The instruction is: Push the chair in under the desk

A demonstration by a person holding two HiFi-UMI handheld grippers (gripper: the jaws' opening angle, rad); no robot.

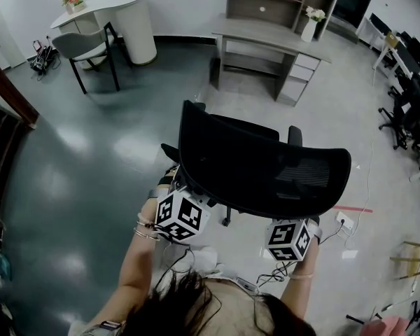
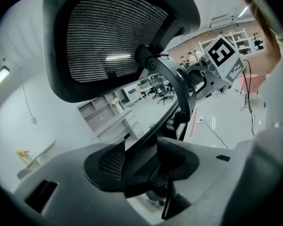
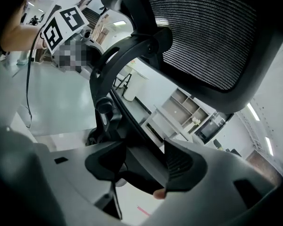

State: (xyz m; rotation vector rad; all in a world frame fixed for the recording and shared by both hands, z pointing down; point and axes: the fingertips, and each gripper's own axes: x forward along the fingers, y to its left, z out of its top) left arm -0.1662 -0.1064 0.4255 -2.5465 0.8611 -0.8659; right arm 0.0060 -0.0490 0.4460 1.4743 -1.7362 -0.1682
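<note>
Currently the left gripper (image 2: 141, 166) and right gripper (image 3: 141, 166) clamp the chair (image 1: 259, 166) by its back, mid-frame; the desk (image 1: 266, 37) sits well apart, top centre. Uneven pushing could swivel it off course.

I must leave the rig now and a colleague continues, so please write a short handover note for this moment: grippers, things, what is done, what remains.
Left gripper: jaws wide, seemingly clamped on the back rim of the black mesh-backed office chair.
Right gripper: the same, on the rim's other side.
Chair: on the grey floor, well short of the grey desk with a shelf unit, seat side towards it.
Done: chair taken from behind with both grippers.
Left: roll it forward until the seat goes under the desk, then release.
</note>
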